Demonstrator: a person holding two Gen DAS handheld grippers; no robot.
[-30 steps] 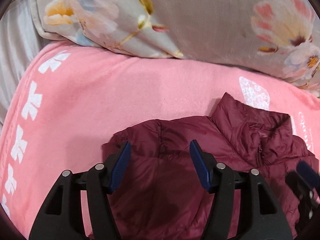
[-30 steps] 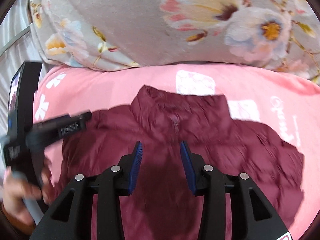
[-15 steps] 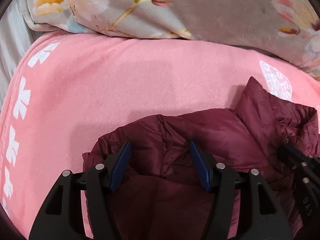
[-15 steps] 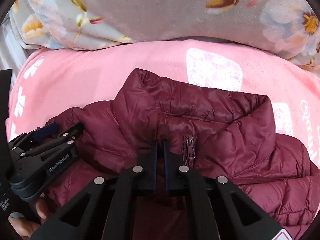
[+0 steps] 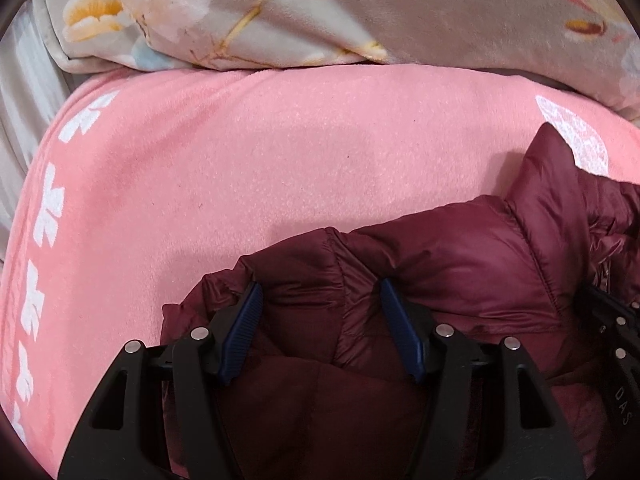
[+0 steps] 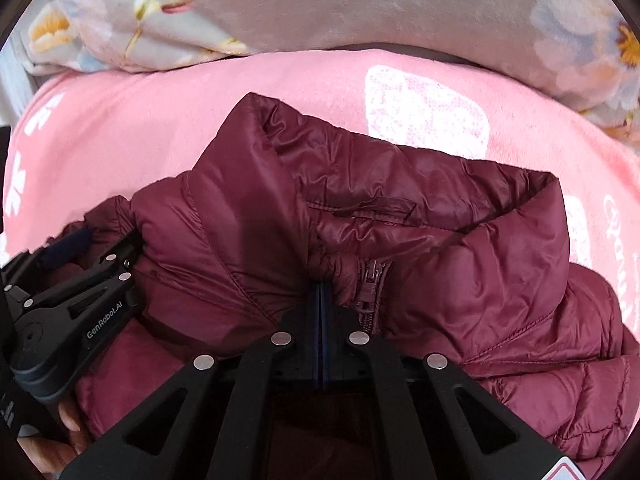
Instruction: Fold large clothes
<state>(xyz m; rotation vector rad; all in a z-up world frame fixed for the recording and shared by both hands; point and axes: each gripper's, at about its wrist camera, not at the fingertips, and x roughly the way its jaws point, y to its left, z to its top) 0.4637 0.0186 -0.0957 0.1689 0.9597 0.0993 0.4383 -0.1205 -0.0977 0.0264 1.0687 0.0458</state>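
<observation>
A maroon puffer jacket (image 6: 460,264) lies front up on the pink blanket (image 6: 132,136), collar standing towards the far side. My right gripper (image 6: 322,296) is shut on bunched fabric at the collar base, just left of the zipper pull (image 6: 370,280). In the left wrist view my left gripper (image 5: 320,304) is open, its blue pads (image 5: 246,320) straddling the jacket (image 5: 460,272) at its left shoulder seam, low over the fabric. Each gripper shows at the edge of the other's view: the right gripper (image 5: 616,344) and the left gripper (image 6: 80,312).
A grey floral quilt (image 5: 440,12) is heaped along the far side of the pink blanket (image 5: 240,152). Grey striped bedding (image 5: 24,92) shows at the left edge. A hand (image 6: 60,436) holds the left gripper's handle at the lower left.
My right gripper went from open to shut at the collar base and has moved closer to the collar. My left gripper stayed open and shifted over the left shoulder.
</observation>
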